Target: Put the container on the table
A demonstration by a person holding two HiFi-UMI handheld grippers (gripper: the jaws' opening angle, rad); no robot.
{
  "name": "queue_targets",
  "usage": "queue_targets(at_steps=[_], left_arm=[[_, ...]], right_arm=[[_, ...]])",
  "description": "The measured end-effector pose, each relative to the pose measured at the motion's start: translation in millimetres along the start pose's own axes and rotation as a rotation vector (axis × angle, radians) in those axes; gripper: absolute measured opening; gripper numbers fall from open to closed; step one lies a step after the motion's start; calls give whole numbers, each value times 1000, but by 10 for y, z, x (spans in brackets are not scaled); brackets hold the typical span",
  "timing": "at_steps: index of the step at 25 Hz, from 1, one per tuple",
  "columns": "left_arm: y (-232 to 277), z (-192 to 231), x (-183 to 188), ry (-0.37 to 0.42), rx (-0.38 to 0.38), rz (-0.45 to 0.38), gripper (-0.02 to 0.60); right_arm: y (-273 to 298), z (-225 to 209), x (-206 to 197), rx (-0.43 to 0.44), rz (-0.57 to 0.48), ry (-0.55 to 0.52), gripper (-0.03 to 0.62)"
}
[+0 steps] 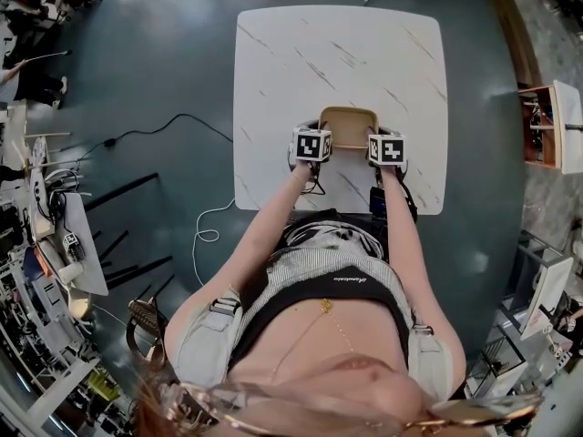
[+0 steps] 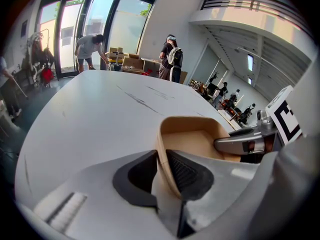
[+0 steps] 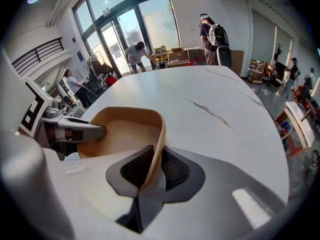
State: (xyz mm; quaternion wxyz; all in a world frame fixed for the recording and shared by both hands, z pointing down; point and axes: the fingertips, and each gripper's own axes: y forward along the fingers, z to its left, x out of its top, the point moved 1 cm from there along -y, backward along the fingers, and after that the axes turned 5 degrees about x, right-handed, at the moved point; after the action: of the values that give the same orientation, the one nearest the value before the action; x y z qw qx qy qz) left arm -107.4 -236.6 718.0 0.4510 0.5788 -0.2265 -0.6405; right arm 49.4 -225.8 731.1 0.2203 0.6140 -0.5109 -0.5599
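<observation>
Tan at the rim and thin in the wall, the tan, round-cornered shallow container is pinched from two sides at once. The left tool has its dark ribbed pads closed on the container's left wall, one pad outside and one inside. The right tool clamps the opposite wall the same way. Each tool's own view shows the other tool's metal finger reaching over the rim across from it. In the head view the left tool and the right tool sit side by side, with the container between them and just ahead. Under the tools and stretching away from them lies the white desk with grey veining. The container is over the desk's near edge, and I cannot tell whether its base touches the top. Past the desk's far edge, well ahead of both tools, a person with a backpack stands by cardboard boxes, with tall glass doors behind.
</observation>
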Motion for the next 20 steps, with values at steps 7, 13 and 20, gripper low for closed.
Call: queue_targets(at_steps=[7,13,20], left_arm=[[51,-44,-7,9,-59,23,145],[-237,5,203,-2,-47,-74,155],[-528,-92,421,36,-61,-181,156]], right_arm=[[-36,23,26,81,-1,34,164],[-313,32,217,114,-107,-1,179],[-570,73,342,153,-193,-31,176]])
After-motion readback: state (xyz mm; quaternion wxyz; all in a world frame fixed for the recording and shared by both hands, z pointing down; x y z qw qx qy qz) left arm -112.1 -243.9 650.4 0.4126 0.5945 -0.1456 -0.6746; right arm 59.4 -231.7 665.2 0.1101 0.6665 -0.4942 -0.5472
